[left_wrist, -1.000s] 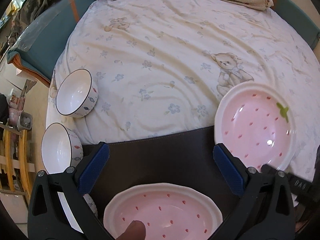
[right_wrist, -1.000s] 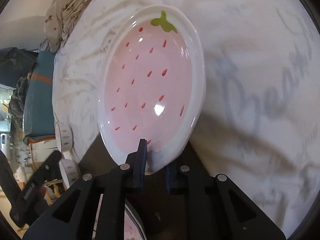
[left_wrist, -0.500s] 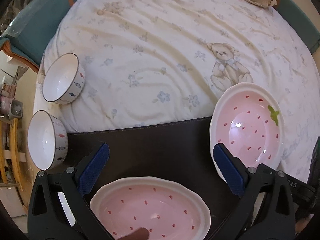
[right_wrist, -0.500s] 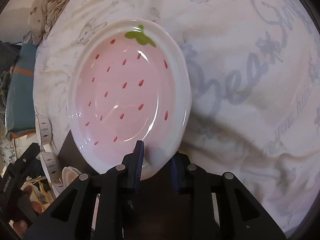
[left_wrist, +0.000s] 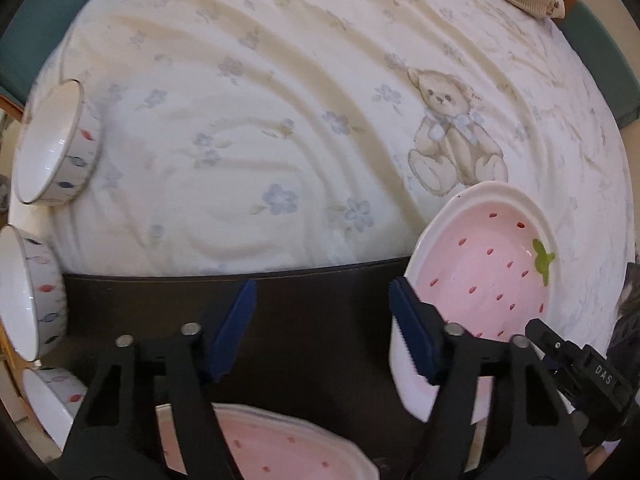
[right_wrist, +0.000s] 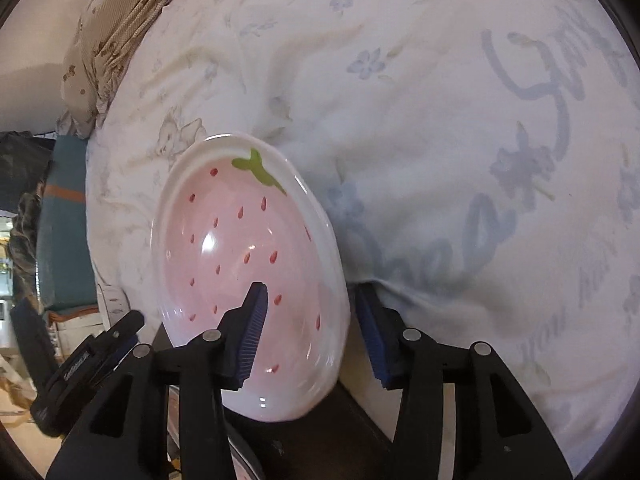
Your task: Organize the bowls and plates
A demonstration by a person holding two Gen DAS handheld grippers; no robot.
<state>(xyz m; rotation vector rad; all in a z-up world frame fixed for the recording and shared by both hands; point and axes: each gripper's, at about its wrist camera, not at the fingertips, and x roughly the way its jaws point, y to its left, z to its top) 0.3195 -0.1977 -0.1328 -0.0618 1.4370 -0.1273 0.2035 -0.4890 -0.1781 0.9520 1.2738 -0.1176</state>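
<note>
A pink strawberry plate point(right_wrist: 240, 256) stands tilted, its low edge on the dark mat point(left_wrist: 160, 300) and its back against the bedding. My right gripper point(right_wrist: 312, 330) straddles the plate's near rim; its jaws are opening and the pads point(right_wrist: 250, 328) stand off the rim. In the left wrist view the same plate point(left_wrist: 492, 284) lies just right of my left gripper point(left_wrist: 324, 332). Its jaws are closing, with only the mat between them. A second strawberry plate point(left_wrist: 272, 448) lies flat on the mat under the left gripper.
Three white patterned bowls sit at the left edge: one point(left_wrist: 52, 144) on the bedding, two point(left_wrist: 24, 292) point(left_wrist: 48, 404) beside the mat. Bear-print bedding point(left_wrist: 320, 120) bulges behind the mat. A beige blanket point(right_wrist: 112, 28) lies at the far side.
The right gripper's jaws have spread off the plate's rim, and the plate has come down against the bedding. The left gripper has sunk toward the mat and its jaws have narrowed.
</note>
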